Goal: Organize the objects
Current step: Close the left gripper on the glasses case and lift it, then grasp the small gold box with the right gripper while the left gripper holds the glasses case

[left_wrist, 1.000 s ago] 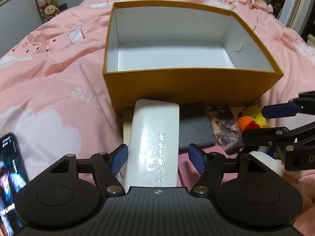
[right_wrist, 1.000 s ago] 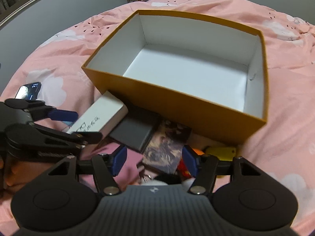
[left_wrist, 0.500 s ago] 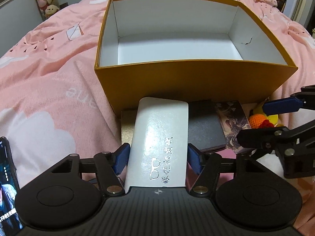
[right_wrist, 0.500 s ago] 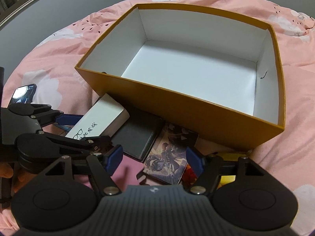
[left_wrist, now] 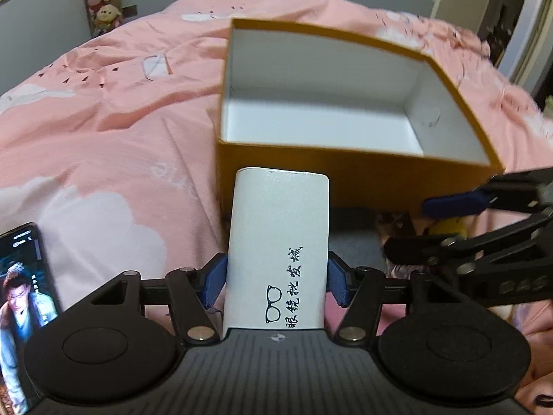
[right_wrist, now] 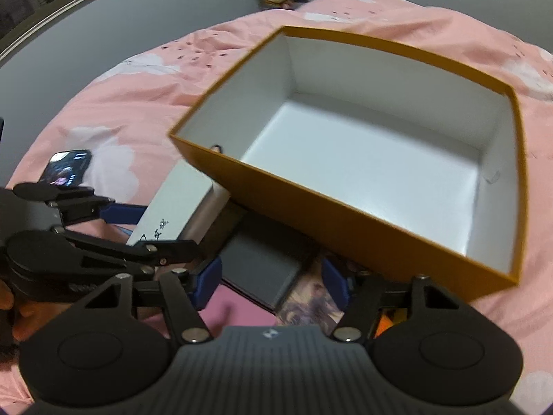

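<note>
An open orange box (left_wrist: 345, 176) (right_wrist: 311, 214), white inside and empty, sits on the pink bed cover. My left gripper (left_wrist: 275, 283) has its blue pads against both long sides of a white glasses box (left_wrist: 280, 228) (right_wrist: 179, 200), jaws still closing, its far end at the orange wall. My right gripper (right_wrist: 270, 285) hangs low over a dark grey flat box (right_wrist: 259, 266) and a picture card (right_wrist: 311, 297). Its jaws are closing with both between the pads, and no pad clearly presses on either. It also shows from the side in the left wrist view (left_wrist: 425, 228).
A lit phone (left_wrist: 20, 294) (right_wrist: 65, 169) lies on the cover to the left. A yellow and orange knitted toy (left_wrist: 446, 228) lies by the orange box's near right corner. A pink flat item (right_wrist: 235, 314) is under the grey box. Plush toys (left_wrist: 102, 3) stand by the far wall.
The left jaws narrowed onto the white box, which now rides raised with the gripper. The right gripper moved in lower over the grey box and card, its jaws widening then narrowing.
</note>
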`<move>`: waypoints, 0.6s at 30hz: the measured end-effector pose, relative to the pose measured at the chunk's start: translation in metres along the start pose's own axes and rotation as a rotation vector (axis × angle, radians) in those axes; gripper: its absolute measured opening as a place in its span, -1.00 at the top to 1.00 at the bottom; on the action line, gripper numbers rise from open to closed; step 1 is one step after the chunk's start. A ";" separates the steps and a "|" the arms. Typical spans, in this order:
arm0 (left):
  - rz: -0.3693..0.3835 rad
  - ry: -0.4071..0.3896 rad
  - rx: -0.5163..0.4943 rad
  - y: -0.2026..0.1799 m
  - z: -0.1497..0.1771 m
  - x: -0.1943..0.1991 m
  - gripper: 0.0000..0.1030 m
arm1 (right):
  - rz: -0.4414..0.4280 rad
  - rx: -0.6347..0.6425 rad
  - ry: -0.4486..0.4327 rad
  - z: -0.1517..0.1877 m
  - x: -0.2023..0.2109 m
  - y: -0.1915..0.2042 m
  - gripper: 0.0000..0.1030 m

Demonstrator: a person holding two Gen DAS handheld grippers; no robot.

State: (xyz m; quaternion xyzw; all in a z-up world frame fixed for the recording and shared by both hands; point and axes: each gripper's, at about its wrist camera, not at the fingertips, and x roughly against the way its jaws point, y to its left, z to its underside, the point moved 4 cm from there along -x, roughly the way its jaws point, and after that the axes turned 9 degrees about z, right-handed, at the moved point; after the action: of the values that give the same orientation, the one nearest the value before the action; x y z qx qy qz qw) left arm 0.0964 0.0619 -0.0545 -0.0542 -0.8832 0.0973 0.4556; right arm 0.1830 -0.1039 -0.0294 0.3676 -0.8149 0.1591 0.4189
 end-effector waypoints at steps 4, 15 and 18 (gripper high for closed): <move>0.026 -0.024 0.058 0.013 -0.008 0.015 -0.34 | -0.046 0.092 -0.012 -0.006 -0.006 0.018 -0.04; -0.019 -0.063 0.159 0.051 -0.023 0.029 -0.34 | -0.091 0.376 -0.025 -0.020 -0.044 0.064 -0.02; -0.017 -0.067 0.181 0.058 -0.022 0.028 -0.34 | -0.082 0.476 -0.013 -0.017 -0.053 0.073 0.02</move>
State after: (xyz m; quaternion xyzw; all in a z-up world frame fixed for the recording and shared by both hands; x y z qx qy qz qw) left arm 0.0989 0.1259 -0.0327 -0.0021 -0.8860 0.1744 0.4297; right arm 0.1588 -0.0198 -0.0583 0.4897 -0.7415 0.3272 0.3214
